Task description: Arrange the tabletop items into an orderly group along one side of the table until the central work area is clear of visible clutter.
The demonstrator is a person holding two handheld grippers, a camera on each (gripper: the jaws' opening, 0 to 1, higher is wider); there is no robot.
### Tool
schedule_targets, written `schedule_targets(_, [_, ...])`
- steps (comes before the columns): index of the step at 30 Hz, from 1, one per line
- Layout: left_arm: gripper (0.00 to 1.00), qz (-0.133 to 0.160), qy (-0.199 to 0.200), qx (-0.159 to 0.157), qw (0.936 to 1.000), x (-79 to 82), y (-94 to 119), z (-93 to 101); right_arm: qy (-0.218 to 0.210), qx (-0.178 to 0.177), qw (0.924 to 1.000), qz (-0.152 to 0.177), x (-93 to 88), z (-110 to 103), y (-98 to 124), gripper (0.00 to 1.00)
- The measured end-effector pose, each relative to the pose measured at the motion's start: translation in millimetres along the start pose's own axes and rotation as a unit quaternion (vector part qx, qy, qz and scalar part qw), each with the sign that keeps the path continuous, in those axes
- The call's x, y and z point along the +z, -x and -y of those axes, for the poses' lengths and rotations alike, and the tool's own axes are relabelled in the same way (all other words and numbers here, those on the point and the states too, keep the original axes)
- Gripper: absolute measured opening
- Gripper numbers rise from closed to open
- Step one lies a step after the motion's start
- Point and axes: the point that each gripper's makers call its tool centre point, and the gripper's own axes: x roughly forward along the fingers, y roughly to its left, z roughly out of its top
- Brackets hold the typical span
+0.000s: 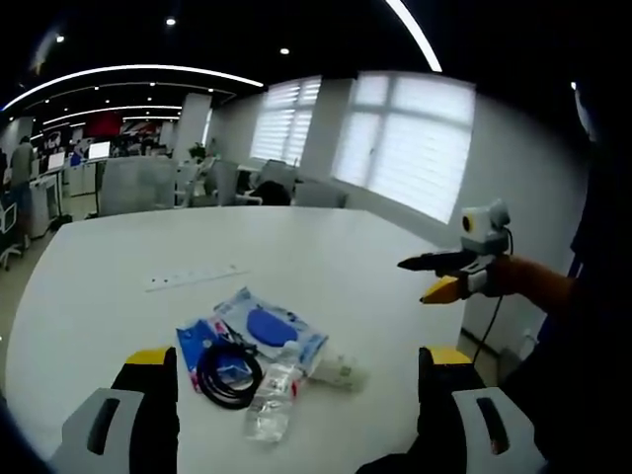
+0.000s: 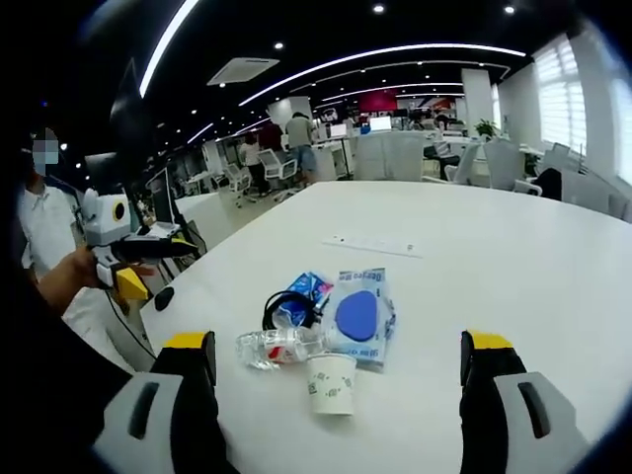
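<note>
On the white table (image 1: 118, 257), the bottle (image 1: 271, 395) lies sideways; both grippers' jaws spread, released.

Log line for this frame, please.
left hand-held gripper open | right hand-held gripper open | bottle, cup, cable, packets clustered, untouched

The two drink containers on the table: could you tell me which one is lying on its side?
The clear plastic bottle lies on its side beside the blue packets; the paper cup stands upright.

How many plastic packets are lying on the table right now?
2. A large clear packet with a blue oval lies by the paper cup; a smaller blue packet sits beside it, partly under the black cable. Others could be hidden underneath.
</note>
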Motion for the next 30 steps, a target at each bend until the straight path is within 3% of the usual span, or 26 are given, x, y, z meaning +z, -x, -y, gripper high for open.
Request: schedule_targets(30, [1.0,0.012,-0.011,-0.012,0.9998,3.9,-2.9,2.5,0.004,-0.002,1.0,0.002,-0.9,-3.8,4.0,1.0])
